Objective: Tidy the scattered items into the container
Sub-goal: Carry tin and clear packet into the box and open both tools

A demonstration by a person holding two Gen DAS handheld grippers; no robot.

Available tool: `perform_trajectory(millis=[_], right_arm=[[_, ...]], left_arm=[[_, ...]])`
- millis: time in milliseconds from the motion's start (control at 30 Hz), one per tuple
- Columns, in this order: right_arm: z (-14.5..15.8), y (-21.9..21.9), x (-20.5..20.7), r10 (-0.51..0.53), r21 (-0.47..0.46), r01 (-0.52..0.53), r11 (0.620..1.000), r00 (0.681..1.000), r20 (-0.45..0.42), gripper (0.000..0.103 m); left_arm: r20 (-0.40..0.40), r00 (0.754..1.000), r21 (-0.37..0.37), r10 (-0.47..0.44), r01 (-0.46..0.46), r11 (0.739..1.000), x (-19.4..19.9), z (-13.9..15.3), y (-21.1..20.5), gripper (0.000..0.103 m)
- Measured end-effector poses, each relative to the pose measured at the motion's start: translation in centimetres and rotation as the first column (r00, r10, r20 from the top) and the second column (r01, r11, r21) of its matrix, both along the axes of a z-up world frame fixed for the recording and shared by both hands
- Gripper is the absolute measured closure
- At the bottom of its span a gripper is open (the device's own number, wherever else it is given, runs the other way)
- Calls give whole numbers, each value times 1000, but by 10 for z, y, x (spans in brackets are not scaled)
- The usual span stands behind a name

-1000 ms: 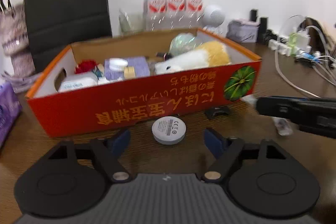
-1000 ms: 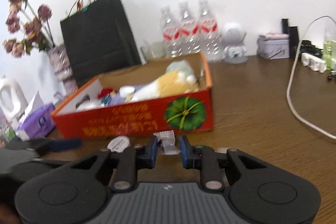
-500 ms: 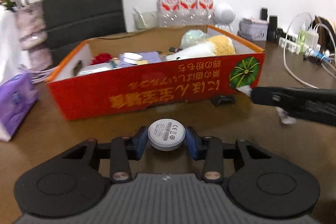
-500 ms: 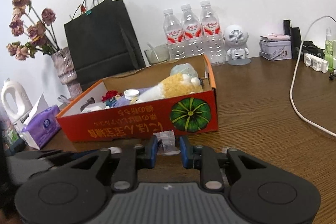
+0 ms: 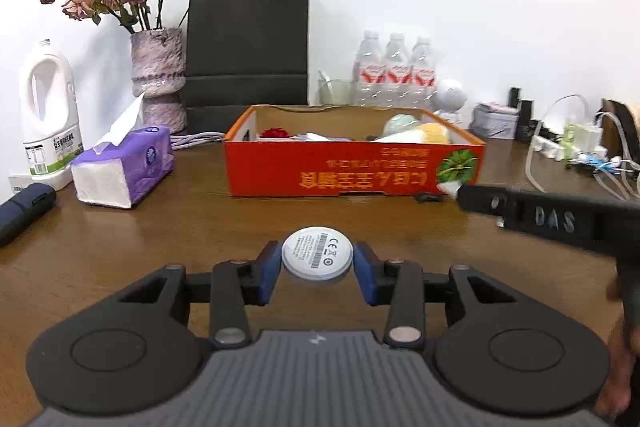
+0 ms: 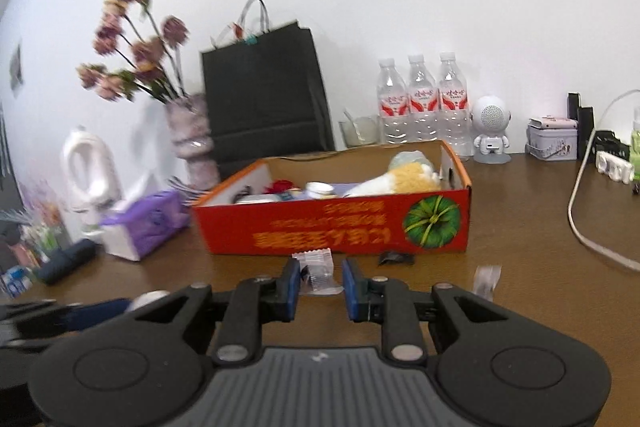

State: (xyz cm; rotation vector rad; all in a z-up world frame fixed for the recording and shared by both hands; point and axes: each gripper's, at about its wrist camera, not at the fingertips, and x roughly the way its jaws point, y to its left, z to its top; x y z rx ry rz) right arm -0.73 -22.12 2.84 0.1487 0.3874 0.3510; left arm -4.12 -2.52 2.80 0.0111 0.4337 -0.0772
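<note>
Jaws clamp white disc (image 5: 317,253), label face up.

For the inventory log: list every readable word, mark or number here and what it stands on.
"DAS": raised letters on the right gripper, seen from the left wrist.
"CE" mark: label of the white disc held in the left gripper; its barcode and small print are unreadable.
Orange box: yellow characters, upside down, unreadable.
Bottle labels: too blurred.
</note>
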Motion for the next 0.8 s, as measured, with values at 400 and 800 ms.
perform_trajectory(millis=[400,800], right_arm=[[3,-20,-75,-33,15,31,999,993,116,81],[10,-33,-51,-37,55,31,998,994,105,81]], left_arm=[[102,994,-19,-43,45,999,-62,19,2,62],[121,990,-52,-70,77,996,-21,29,13,62]])
